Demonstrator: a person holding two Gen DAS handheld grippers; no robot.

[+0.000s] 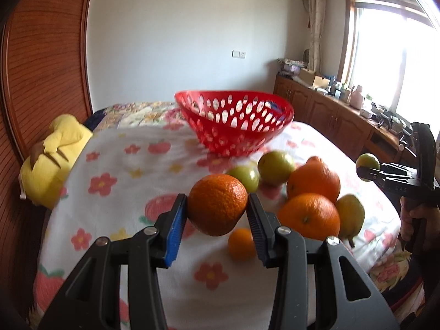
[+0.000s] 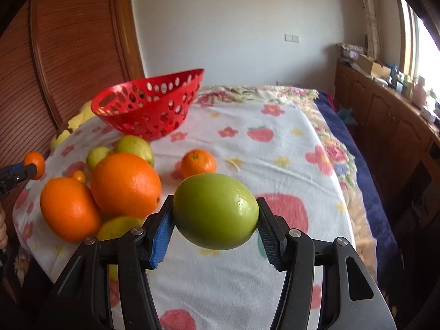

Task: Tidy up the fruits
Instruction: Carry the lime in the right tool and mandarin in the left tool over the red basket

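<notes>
With the left tool (image 1: 217, 206) clamping a round orange mandarin (image 1: 217, 203) and the right tool (image 2: 216, 217) clamping a smooth green fruit (image 2: 216, 210) above the bed, both likely next go over the perforated red plastic basket (image 1: 233, 121).

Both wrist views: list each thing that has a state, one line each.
left gripper: shut on an orange, lifted off the cloth
right gripper: shut on a green fruit, lifted
orange: held
green fruit: held
red basket: upright, looks empty
loose fruit pile: on the cloth
</notes>
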